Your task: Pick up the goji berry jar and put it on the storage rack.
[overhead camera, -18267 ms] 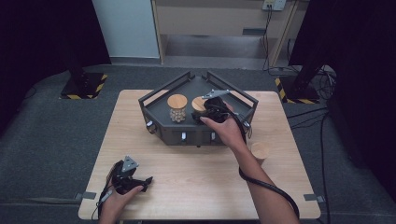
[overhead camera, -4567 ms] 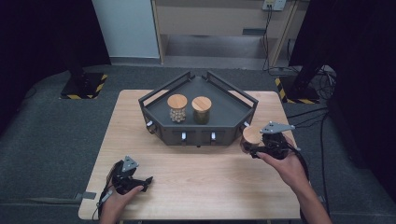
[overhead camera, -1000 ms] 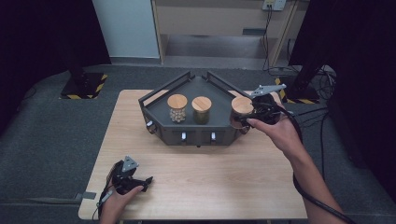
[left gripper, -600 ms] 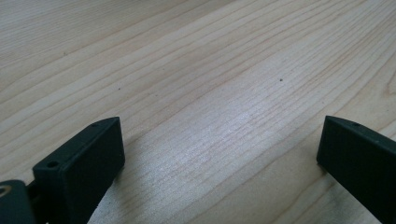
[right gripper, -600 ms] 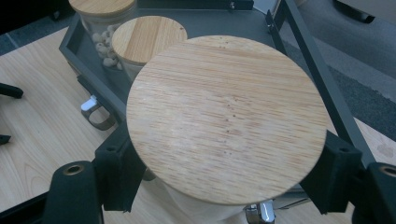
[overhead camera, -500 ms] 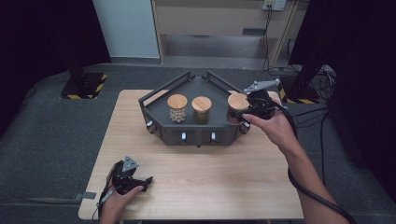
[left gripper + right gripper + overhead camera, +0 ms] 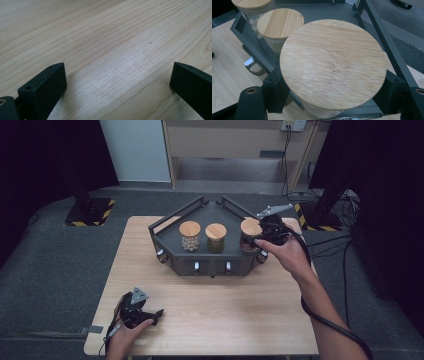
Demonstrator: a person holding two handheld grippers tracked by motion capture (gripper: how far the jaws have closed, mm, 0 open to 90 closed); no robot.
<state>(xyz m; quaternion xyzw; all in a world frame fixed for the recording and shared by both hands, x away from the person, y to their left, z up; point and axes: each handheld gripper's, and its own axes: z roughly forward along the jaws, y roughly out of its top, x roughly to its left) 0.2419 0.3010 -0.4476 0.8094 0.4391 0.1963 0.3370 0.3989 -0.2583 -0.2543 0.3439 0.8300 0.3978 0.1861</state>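
Right tongs (image 7: 254, 240) pinch a wood-lidded jar (image 7: 250, 231) over the tray's (image 7: 220, 262) right end, beside two jars; left tongs (image 7: 152, 314) spread, resting on worktop (image 7: 225, 310).

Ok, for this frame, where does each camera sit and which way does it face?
High view: above the person's side, looking forward and down on the table; both forearms, left gripper and right gripper show.
Left gripper view: low over the table, along its own open jaws at bare wood.
Right gripper view: looks down along its own jaws, shut on a jar over the tray.
Shared: the high and right gripper views both show that jar and the other two jars.
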